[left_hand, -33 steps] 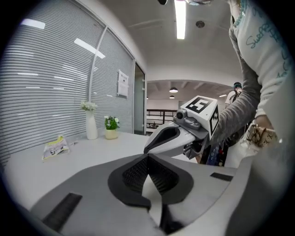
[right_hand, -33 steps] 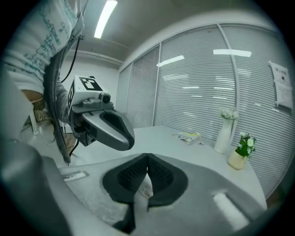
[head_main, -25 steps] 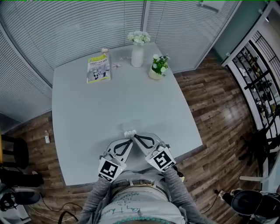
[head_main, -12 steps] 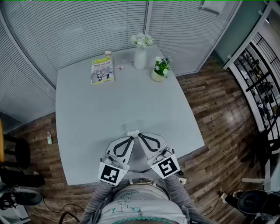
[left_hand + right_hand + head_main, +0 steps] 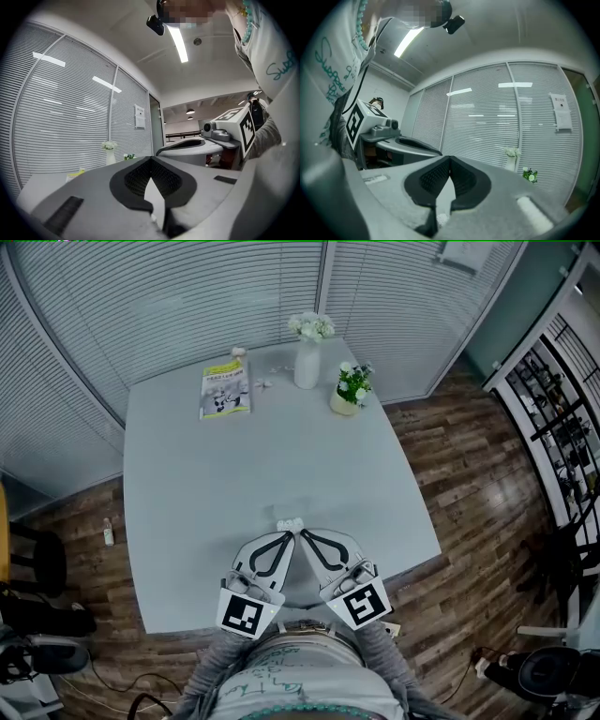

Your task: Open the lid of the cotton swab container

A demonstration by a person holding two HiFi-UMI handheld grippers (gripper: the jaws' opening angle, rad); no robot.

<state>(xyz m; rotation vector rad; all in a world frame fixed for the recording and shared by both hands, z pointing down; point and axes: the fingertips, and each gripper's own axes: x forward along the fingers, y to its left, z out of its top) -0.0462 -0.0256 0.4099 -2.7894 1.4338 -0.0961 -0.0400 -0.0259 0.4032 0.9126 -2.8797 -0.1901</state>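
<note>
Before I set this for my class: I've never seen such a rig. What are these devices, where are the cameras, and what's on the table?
No robot: a person holds a two-jaw left gripper and right gripper, both shut. One camera sits on the head, looking down; one rides on each gripper. On the grey table: a booklet, a white vase, a potted plant. A small white thing sits at the gripper tips; whether it is pinched I cannot tell.
</note>
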